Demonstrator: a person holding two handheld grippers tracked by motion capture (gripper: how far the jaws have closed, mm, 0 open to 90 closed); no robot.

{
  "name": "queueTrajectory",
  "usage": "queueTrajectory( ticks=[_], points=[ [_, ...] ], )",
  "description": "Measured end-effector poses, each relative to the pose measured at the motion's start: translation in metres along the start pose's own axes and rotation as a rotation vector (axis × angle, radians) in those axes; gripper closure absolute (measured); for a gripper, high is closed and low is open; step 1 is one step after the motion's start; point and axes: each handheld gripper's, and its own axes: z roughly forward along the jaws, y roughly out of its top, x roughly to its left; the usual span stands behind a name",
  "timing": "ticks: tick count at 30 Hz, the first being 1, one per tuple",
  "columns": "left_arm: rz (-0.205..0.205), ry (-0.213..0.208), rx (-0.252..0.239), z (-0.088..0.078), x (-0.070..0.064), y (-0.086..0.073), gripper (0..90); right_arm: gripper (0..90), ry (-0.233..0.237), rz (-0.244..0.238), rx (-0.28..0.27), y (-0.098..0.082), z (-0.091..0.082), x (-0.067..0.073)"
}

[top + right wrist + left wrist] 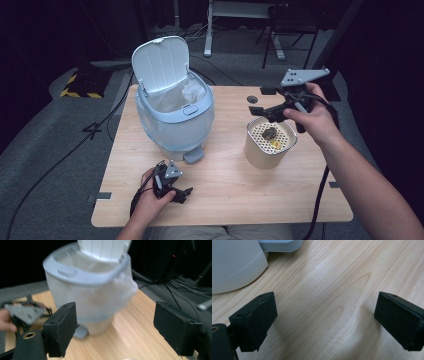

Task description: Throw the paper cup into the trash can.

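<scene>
A pale blue pedal bin (175, 120) stands at the table's back left with its lid (161, 62) up, lined with a clear bag that holds crumpled white paper (192, 91). A beige round container (270, 142) with small dark and yellow scraps inside sits to its right. My right gripper (260, 107) hovers over the container's far rim, open and with nothing between its jaws. In the right gripper view, my right gripper (125, 327) points at the blurred bin (92, 290). My left gripper (185, 194) rests open on the wood near the front edge; the left gripper view has my left gripper (324, 320) over bare tabletop.
The bin's pedal (193, 156) juts toward the front, and the left gripper view catches the pedal (279, 245) close ahead beside the bin's base (234, 265). The wooden table (225, 200) stands on grey carpet. Cables and a chair's legs (280, 40) lie beyond.
</scene>
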Motion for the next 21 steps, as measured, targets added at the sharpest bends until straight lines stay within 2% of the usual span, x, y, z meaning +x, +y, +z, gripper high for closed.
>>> queueTrajectory(
  ticks=[5,12,15,21],
  points=[
    [-0.003,-0.003,0.0,0.0,0.0,0.0,5.0,19.1,-0.04,0.014,0.024,-0.031,-0.026,-0.002],
    [-0.004,0.008,0.011,0.002,0.001,0.002,2.3,20.8,-0.09,0.055,0.046,-0.072,-0.053,-0.002],
    [-0.011,0.01,0.016,0.003,0.0,0.004,0.5,21.5,-0.095,0.087,0.062,-0.09,-0.059,-0.001],
    [-0.012,0.01,0.016,0.003,0.0,0.004,0.5,19.7,-0.097,0.104,0.094,-0.128,-0.061,0.004]
  ],
)
